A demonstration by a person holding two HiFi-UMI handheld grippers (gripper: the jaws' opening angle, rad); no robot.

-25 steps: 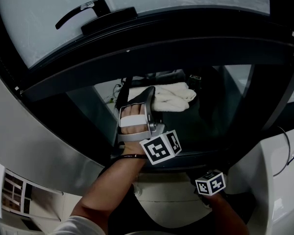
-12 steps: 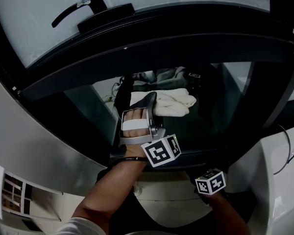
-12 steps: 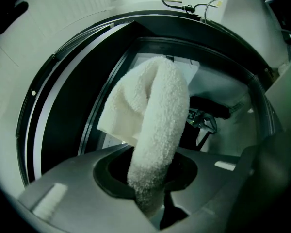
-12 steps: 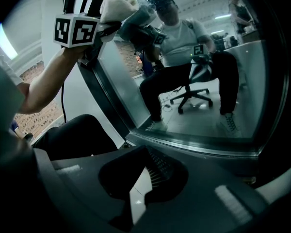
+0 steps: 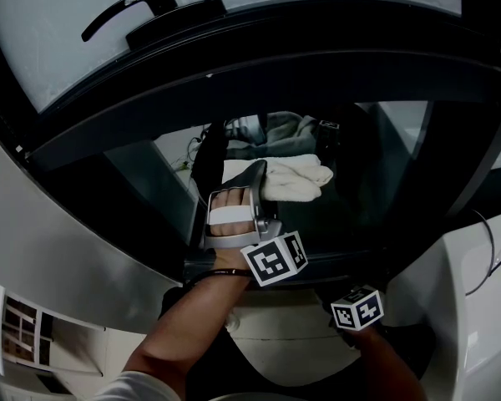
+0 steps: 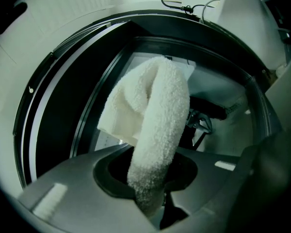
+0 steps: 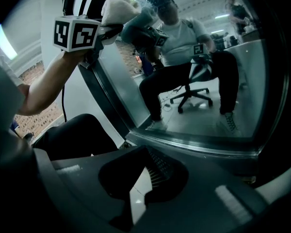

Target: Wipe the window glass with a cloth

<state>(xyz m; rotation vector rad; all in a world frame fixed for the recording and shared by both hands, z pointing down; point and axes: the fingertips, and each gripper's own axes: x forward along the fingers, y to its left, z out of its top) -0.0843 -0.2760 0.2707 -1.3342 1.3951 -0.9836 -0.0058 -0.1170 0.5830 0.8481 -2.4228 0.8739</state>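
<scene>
My left gripper [image 5: 252, 180] is shut on a white fluffy cloth [image 5: 294, 179], which lies against the dark window glass [image 5: 376, 182]. In the left gripper view the cloth [image 6: 157, 125] rises folded out of the left gripper [image 6: 153, 205] and hides much of the pane. The right gripper view shows the same cloth [image 7: 117, 3] on the glass [image 7: 208, 101], beyond the left gripper's marker cube [image 7: 76, 33]. My right gripper [image 7: 143, 178] hangs low under the window frame, shut with nothing in it. Only its marker cube [image 5: 356, 307] shows in the head view.
A black window handle [image 5: 125, 11] sits on the upper sash at top left. The dark frame [image 5: 259, 61] curves across above the pane. A seated person on an office chair [image 7: 191, 89] shows in the glass. A white unit [image 5: 472, 307] stands at lower right.
The left gripper has slid the cloth a little lower on the glass. The right gripper has stayed where it was.
</scene>
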